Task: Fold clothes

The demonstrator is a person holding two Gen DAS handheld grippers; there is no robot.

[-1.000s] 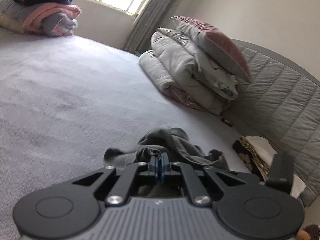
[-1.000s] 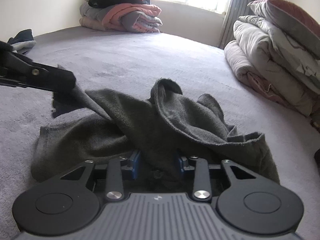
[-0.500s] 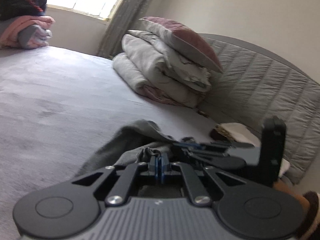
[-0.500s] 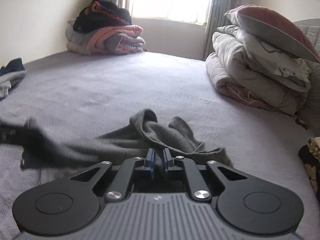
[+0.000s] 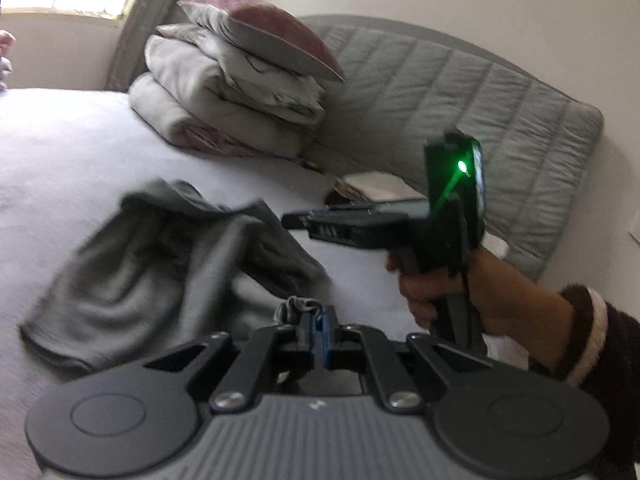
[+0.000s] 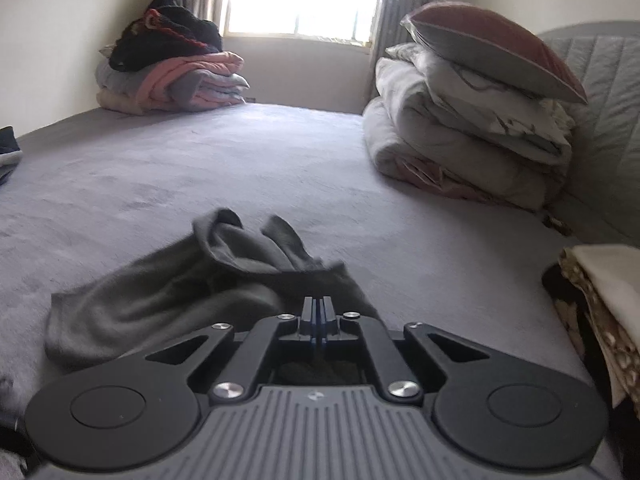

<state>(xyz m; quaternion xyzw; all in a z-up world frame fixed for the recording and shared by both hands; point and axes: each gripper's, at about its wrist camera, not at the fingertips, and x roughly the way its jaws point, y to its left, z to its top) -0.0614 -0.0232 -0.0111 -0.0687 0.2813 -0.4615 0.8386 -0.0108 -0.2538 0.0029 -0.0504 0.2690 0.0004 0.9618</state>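
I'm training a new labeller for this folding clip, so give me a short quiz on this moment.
1. True or false: the maroon pillow lies on top of the folded bedding stack.
2. What is pinched in the jaws of the left gripper? A) the grey garment B) a book C) a shoe
3. What colour is the small light glowing on the right gripper?

Key: 1 true; 2 A; 3 green.
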